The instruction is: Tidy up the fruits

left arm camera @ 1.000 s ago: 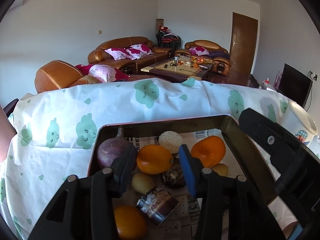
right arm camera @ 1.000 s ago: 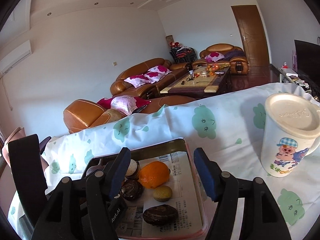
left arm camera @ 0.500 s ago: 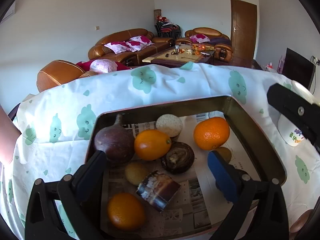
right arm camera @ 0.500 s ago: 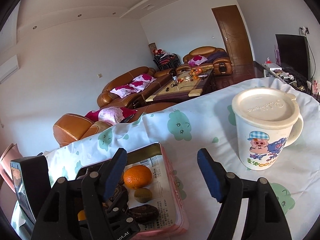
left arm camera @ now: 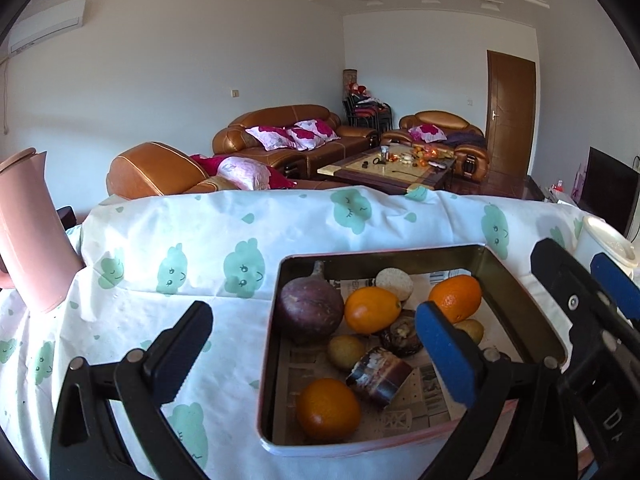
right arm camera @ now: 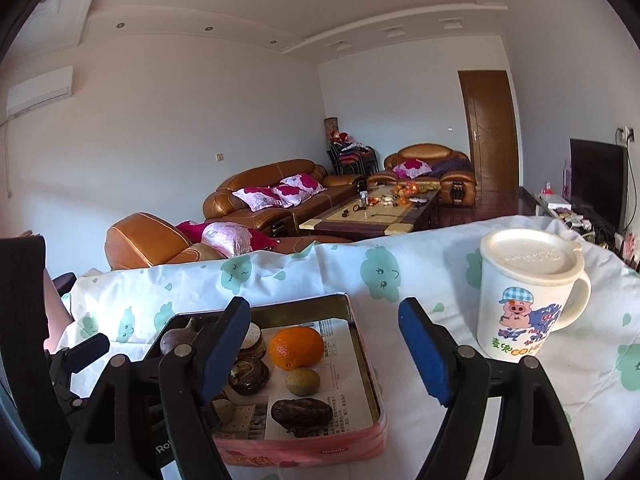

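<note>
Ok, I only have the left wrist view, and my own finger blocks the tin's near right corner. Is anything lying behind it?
Observer: Yes. A dark wrinkled fruit lies in that corner of the tin, just short of the small green fruit.
Operator: And the white thing cut off at my far right edge?
Observer: That is a lidded mug with a cartoon pig on it. It stands upright on the cloth beside the tin, with its handle on the side away from the tin.
Operator: Is the right gripper carrying anything?
Observer: No. The right gripper has its jaws opening, and nothing is held between them.
</note>
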Demonstrator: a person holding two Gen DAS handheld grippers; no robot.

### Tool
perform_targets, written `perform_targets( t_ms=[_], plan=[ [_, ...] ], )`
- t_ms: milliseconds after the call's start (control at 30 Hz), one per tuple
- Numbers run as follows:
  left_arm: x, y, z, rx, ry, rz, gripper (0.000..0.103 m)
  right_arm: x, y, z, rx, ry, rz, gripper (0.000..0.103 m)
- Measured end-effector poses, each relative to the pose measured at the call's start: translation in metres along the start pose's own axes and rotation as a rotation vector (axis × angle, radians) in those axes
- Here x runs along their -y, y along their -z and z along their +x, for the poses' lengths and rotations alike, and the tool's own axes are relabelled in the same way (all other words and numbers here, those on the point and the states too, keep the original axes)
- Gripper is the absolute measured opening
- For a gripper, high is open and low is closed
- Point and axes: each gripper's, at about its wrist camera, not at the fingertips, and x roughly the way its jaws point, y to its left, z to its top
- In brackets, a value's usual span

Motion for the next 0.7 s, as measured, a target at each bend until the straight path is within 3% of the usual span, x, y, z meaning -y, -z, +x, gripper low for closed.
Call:
perform_targets(
  t_ms=[267, 700],
  plan=[
    [-0.002, 0.008, -0.022, 0.064, 0.002, 0.014, 0.103, -0.015, 0.007, -0.026, 0.059, -0.002, -0.072, 0.082],
    [-0.013, 0.028, -0.065, 0.143, 0.031, 0.011, 0.103, -0.009, 0.018, -0.070, 0.135, -0.010, -0.027, 0.082]
  ],
)
